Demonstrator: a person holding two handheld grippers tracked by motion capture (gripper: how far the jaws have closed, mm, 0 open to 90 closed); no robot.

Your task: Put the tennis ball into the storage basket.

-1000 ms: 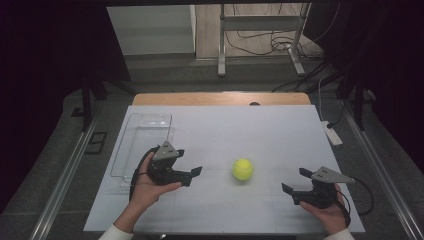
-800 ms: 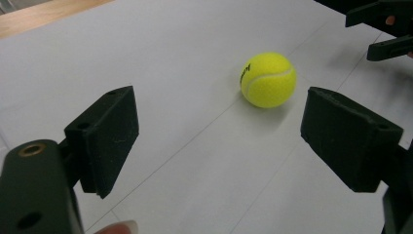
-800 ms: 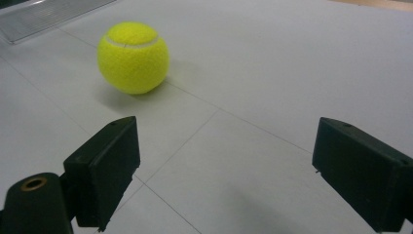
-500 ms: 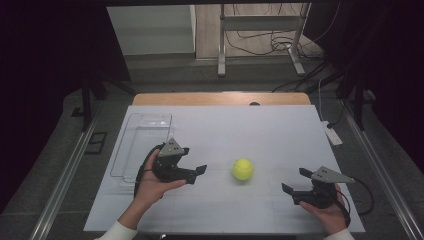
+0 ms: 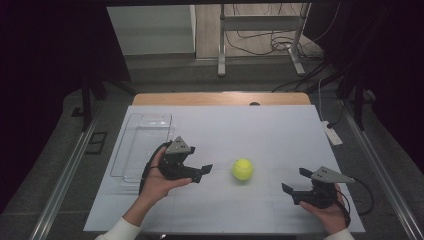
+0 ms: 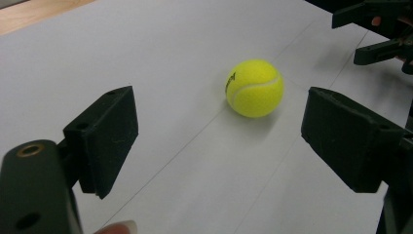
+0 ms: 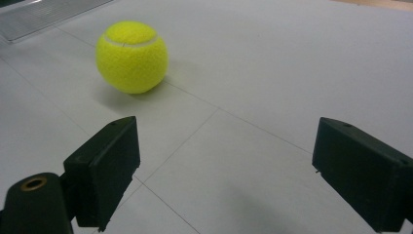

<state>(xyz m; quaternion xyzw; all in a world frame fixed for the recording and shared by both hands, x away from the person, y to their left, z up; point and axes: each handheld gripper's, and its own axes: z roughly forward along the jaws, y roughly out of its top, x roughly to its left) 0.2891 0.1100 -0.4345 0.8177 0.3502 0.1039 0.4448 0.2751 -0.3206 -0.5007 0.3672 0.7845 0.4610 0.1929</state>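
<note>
A yellow tennis ball (image 5: pixel 242 169) rests on the white table top (image 5: pixel 260 130), a little right of centre. My left gripper (image 5: pixel 202 172) is held just left of the ball, open and pointing at it. In the left gripper view the ball (image 6: pixel 254 88) lies ahead, beyond the wide-apart jaws of my left gripper (image 6: pixel 226 136), which hold nothing. My right gripper (image 5: pixel 295 181) is open near the front right edge, aimed left toward the ball. The ball (image 7: pixel 132 56) sits ahead and left of the empty right gripper (image 7: pixel 229 165).
A clear plastic tray (image 5: pixel 131 150) lies on the table's left side, just behind my left hand; its corner (image 7: pixel 44 17) shows beyond the ball. A wooden strip (image 5: pixel 220 98) runs along the table's far edge. A white power strip (image 5: pixel 332 134) lies off the right edge.
My left gripper has moved to the right, closer to the ball. The ball and my right gripper have stayed where they were.
</note>
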